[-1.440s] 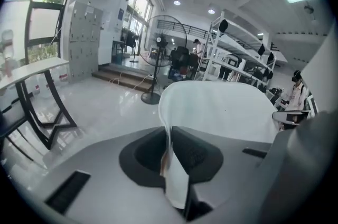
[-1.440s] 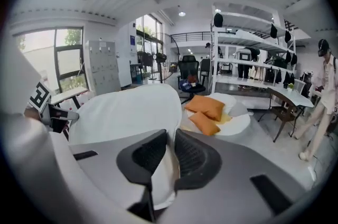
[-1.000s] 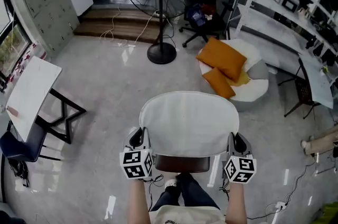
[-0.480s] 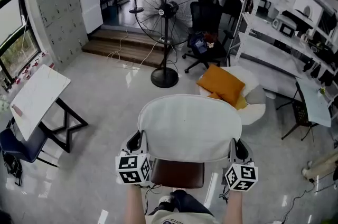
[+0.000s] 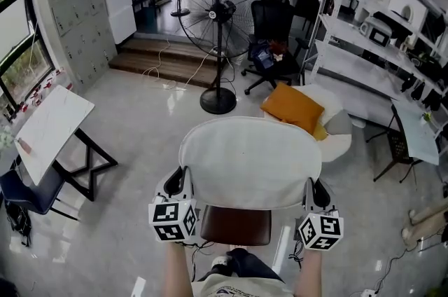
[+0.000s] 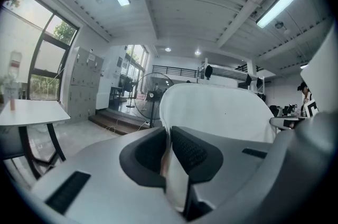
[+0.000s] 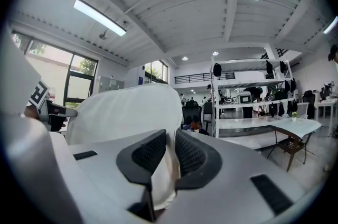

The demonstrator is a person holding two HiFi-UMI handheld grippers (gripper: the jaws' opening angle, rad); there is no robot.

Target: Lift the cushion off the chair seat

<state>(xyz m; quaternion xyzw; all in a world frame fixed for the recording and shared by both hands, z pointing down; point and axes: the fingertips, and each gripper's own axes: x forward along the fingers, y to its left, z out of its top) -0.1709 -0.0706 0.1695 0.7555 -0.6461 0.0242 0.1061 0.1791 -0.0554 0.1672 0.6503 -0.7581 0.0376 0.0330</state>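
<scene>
While the head view looked steeply down, the white cushion (image 5: 250, 162) hung between the two tools, raised over the brown chair seat (image 5: 236, 225), part of which showed beneath the cushion's near edge. The left tool (image 5: 176, 182) gripped the cushion's left edge and the right tool (image 5: 316, 192) its right edge, each marker cube sitting just in front of the person's forearms. Beyond the cushion, a standing fan (image 5: 218, 12) rose from the pale floor (image 5: 140, 148), an orange pillow (image 5: 294, 108) lay on a white pouf to the right, and a tilted white surface (image 5: 52, 127) stood at the far left.

In the left gripper view, the left tool (image 6: 169, 136) had its dark ribbed pads pressed nearly together on a thin fold of the cushion (image 6: 222, 112), which curved away to the right in front of the fan and the windows.

In the right gripper view, the right tool (image 7: 170, 139) was likewise clamped on the cushion (image 7: 127, 112), a pinch of white fabric between its pads, the cushion's body spreading to the left, with white shelving (image 7: 248, 96) standing to the right.
</scene>
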